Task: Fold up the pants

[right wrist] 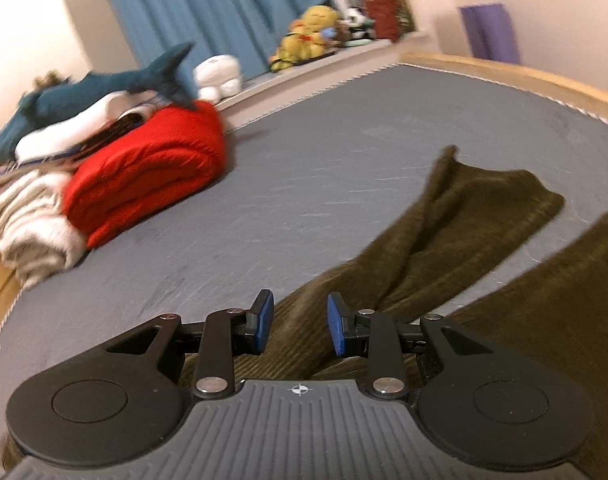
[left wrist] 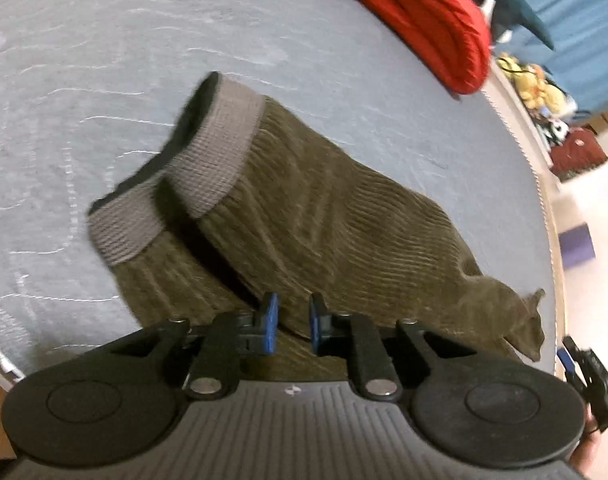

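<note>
Two grippers over the bed (left wrist: 83, 40), and I've got both sets of fingers parted with nothing between them. My left gripper (left wrist: 291, 322) hangs low-centre above the olive corduroy pants (left wrist: 324, 216), whose grey waistband (left wrist: 219, 148) sits centre-left. My right gripper (right wrist: 299, 324) hovers over the pant legs at lower right. Red blanket (right wrist: 143, 176) at left.
</note>
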